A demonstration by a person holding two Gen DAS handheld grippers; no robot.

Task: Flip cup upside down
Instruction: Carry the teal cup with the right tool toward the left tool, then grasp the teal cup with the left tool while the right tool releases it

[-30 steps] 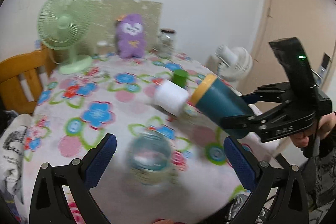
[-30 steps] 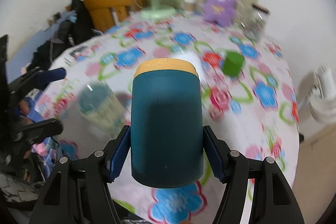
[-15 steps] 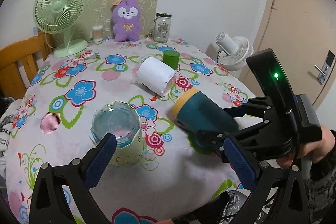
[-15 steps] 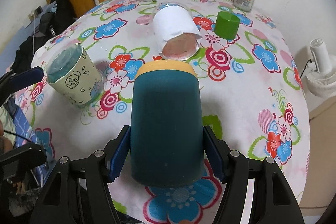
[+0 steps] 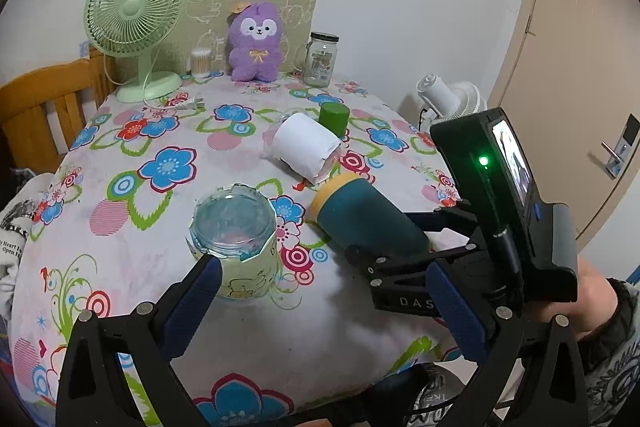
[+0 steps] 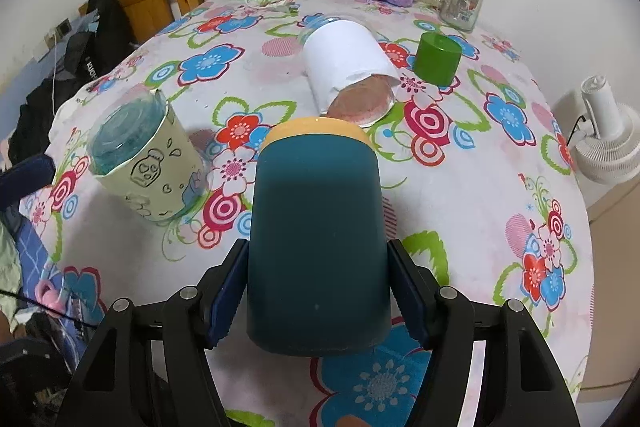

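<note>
A dark teal cup with a yellow rim (image 6: pixel 318 239) is clamped between the blue pads of my right gripper (image 6: pixel 318 301), tilted with the yellow end toward the table. In the left wrist view the same teal cup (image 5: pixel 364 219) lies slanted low over the tablecloth, held by the right gripper (image 5: pixel 404 259). My left gripper (image 5: pixel 324 303) is open and empty, its fingers to either side of a pale yellow glass cup (image 5: pixel 236 239) that stands on the table. That glass cup (image 6: pixel 144 167) stands left of the teal cup in the right wrist view.
A white cup (image 6: pixel 348 75) lies on its side mid-table beside a small green cup (image 6: pixel 436 59). A green fan (image 5: pixel 136 15), purple plush (image 5: pixel 256 43) and glass jar (image 5: pixel 320 59) stand at the back. A wooden chair (image 5: pixel 36 115) is at left, a white fan (image 6: pixel 608 147) off the right edge.
The right gripper has carried the teal cup down from the air to just above the tablecloth. The left gripper has moved closer to the yellow glass cup.
</note>
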